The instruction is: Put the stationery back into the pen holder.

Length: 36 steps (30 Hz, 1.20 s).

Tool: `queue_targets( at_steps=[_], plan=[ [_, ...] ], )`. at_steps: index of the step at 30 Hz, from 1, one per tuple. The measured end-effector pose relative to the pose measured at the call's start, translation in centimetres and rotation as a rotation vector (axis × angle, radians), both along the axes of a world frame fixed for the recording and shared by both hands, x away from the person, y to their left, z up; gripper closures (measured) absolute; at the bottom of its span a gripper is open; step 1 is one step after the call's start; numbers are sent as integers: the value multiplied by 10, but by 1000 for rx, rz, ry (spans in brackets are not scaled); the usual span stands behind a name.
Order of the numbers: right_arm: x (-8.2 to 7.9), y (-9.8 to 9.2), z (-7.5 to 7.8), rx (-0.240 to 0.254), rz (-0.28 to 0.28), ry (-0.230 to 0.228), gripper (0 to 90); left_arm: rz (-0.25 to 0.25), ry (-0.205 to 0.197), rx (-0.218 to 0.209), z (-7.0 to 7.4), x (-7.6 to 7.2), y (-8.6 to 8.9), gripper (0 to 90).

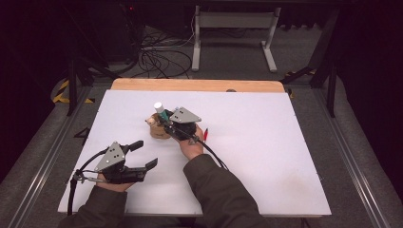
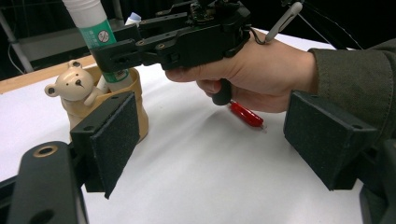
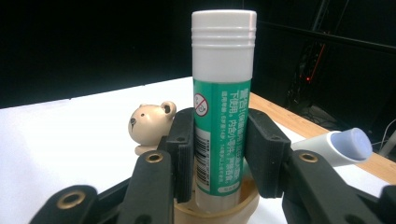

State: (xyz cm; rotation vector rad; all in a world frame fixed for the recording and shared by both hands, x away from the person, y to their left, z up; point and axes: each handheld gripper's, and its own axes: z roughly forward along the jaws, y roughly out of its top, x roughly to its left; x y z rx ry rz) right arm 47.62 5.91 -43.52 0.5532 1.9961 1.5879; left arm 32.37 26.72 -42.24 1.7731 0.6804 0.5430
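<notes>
Glue stick (image 3: 223, 100) is upright, its base inside the tan bear holder (image 2: 122, 100) near the middle of the white bench (image 1: 266, 156). Your right tool (image 3: 223, 154) is clamped on it, pads pressing both sides of the green label. A white-capped marker (image 3: 341, 147) leans in the same holder. Red pen (image 2: 246, 114) lies on the bench under your right hand. Your left tool (image 2: 212, 140) sits near the bench's front left, jaws wide, nothing between them.

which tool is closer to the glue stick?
Right. The right tool is clamped on the glue stick, holding it upright in the bear cup. The left tool sits open on the table, well short of it.
</notes>
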Motion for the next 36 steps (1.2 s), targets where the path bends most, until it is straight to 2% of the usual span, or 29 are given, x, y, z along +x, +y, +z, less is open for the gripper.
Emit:
queue_targets(
  at_steps=[17, 21, 27, 36],
  plan=[
    [-3, 1, 1, -38, 0, -4, 619, -1, 0, 3, 0, 0, 0, 193],
    [-5, 0, 5, -29, 6, -19, 596, -1, -1, 6, -1, 0, 0, 193],
    [-12, -3, 10, -55, 25, -51, 540, 0, 1, 7, -1, 0, -1, 193],
    [-22, -11, 20, -30, 66, -100, 469, -1, 1, 10, -2, 0, -2, 193]
  ],
)
